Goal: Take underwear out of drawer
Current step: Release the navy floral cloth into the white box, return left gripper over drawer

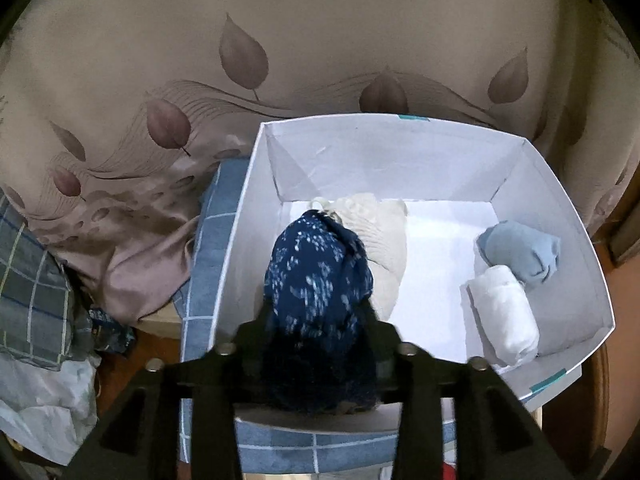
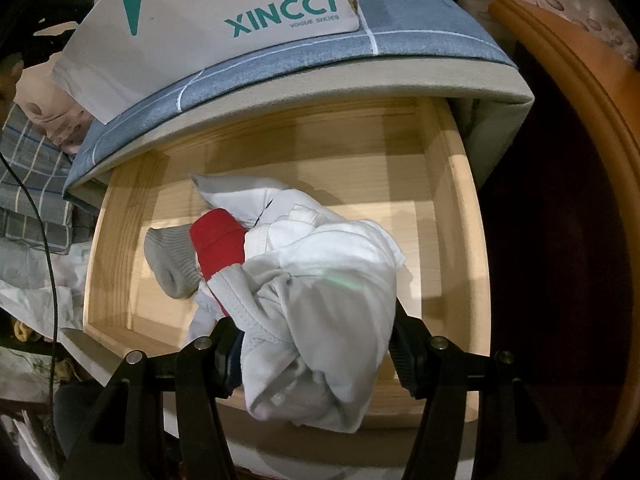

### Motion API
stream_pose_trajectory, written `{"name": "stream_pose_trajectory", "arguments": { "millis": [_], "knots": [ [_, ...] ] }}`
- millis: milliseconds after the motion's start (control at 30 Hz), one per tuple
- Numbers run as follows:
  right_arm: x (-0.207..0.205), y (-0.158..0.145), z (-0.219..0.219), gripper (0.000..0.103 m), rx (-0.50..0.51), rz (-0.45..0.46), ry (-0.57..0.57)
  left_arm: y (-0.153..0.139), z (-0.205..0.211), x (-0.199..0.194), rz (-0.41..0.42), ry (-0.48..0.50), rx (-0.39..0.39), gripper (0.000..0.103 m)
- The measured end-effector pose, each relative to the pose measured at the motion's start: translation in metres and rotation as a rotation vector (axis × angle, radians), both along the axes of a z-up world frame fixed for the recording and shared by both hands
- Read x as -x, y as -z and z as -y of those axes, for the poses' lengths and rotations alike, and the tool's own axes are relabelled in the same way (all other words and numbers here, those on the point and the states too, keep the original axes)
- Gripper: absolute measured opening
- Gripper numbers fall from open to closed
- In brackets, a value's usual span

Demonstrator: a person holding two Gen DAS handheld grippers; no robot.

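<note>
Now clamped between the fingers of the right gripper point(image 2: 314, 356): a white bundle point(image 2: 320, 320) of underwear, hanging above the near half of the drawer point(image 2: 468, 240). Long axis roughly along the fingers, running from the jaws out toward the drawer's middle. Gripped on both sides, with cloth bulging past each pad.

Left of it, down on the drawer floor, a red piece point(image 2: 218, 240) and a grey sock point(image 2: 172, 264), touching each other. Beyond the drawer's back, up on the checked cloth point(image 2: 420, 28) over the top, a white box point(image 2: 200, 12). Probably the drop spot, so the coming carry likely goes up and away over the drawer's rear wall.

Up there as well, inside that box, a navy bundle point(image 1: 320, 280) filling the gap of the left gripper point(image 1: 318, 344). Pads pressing or already slack: impossible to tell. Nearer to the drawer's remaining pieces, the right gripper, though occupied.
</note>
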State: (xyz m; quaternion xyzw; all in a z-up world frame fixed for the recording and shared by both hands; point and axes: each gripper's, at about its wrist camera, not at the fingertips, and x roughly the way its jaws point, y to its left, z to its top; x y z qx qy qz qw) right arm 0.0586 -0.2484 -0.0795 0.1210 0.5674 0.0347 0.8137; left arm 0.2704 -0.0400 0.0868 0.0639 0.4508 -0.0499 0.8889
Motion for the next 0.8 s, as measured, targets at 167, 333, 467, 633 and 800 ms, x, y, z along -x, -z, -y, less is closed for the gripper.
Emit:
{"name": "stream_pose_trajectory", "arguments": {
  "millis": [167,333,467,633,800],
  "knots": [
    [-0.001,0.001,-0.001,0.058,-0.003,0.002,0.001,-0.012,-0.004,0.008,0.030,0.003,-0.023,0.056],
    [-0.002,0.001,-0.004,0.058,0.006,0.005,-0.005,-0.031,-0.013,0.028,0.054,0.019,0.009,0.056],
    [-0.003,0.000,-0.005,0.058,0.010,0.006,-0.006,-0.042,-0.022,0.055,0.070,0.049,0.000,0.056],
    [-0.002,-0.001,-0.005,0.057,0.014,0.013,-0.006,-0.049,-0.044,0.087,0.081,0.052,-0.025,0.056],
    [-0.001,-0.002,-0.007,0.056,0.023,0.021,-0.007,-0.055,-0.079,0.107,0.086,0.007,-0.027,0.056]
  ]
}}
